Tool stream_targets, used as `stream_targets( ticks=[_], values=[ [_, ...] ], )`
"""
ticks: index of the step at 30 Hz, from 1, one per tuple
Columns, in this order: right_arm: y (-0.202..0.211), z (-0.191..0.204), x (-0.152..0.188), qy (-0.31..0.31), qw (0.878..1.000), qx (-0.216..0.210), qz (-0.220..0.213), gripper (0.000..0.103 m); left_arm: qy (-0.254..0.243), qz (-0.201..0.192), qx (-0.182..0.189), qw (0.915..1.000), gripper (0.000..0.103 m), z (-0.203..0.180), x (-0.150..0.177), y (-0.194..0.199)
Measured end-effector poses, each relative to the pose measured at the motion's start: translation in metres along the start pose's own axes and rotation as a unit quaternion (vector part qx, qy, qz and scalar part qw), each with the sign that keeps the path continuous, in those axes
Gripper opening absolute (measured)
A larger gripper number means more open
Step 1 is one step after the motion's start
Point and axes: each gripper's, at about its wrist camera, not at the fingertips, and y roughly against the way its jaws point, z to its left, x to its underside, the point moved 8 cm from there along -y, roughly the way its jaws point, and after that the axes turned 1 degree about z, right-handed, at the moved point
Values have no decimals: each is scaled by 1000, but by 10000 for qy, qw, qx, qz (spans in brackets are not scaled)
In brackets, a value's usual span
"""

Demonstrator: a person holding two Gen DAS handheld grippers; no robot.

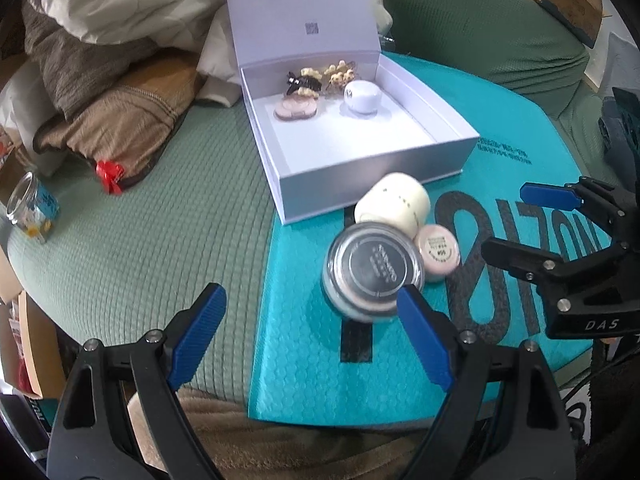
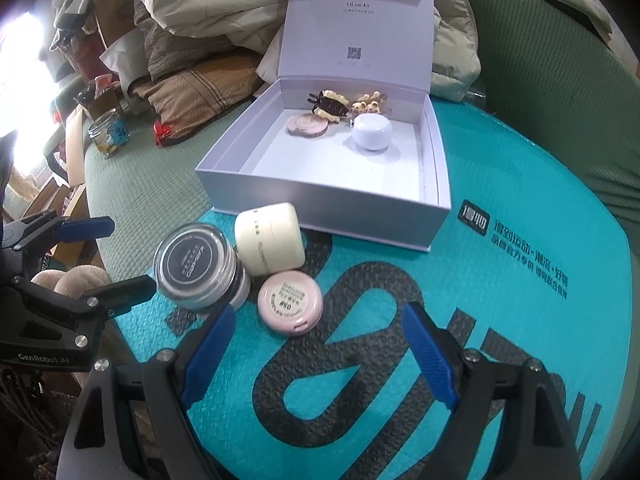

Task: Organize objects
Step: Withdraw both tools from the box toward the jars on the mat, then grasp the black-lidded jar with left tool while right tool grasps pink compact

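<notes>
Left gripper [image 1: 310, 334]: jaws spread wide, nothing gripped; pointed steeply down over the edge of the teal mailer. Its right blue pad overlaps the glass jar in the left wrist view; contact cannot be told.
Right gripper [image 2: 318, 350]: jaws spread wide, nothing gripped; held above the teal mailer, the pink compact just beyond its left pad, not touched.
Glass jar [image 2: 198, 270]: dark lid, lying tilted on the teal mailer, pressed against the cream jar.
Cream jar [image 2: 270, 238]: lying on its side, set against the front wall of the white box.
Pink compact [image 2: 290, 303]: round, label up, flat on the mailer, just beside both jars.
White box [image 2: 320, 204]: lid hinged open and upright at the back; placed partly on the mailer, partly on the green cover.
Box contents: a white round pot [image 2: 374, 132], a flat pink disc [image 2: 308, 125], a dark hair clip [image 2: 330, 107] and a beige hair clip [image 2: 368, 106], all grouped near the back wall.
Teal mailer [image 2: 500, 320]: padded, printed with large dark lettering, laid on the green cover [image 1: 160, 240].
Surroundings: heaped bedding [image 1: 100, 40] behind the box; a small printed glass [image 1: 32, 208] at far left on the cover.
</notes>
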Motion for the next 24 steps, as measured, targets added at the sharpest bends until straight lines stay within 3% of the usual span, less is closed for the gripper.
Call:
stream_targets(
  ticks=[10,24],
  values=[
    [-8,0,17,-100,9996,-243,131,86,289,89,296,9991,87,-1,23,-5],
    [-39,2,22,113,9992,-305,246,86,317,158,701,9969,87,-14,21,-24]
  ],
)
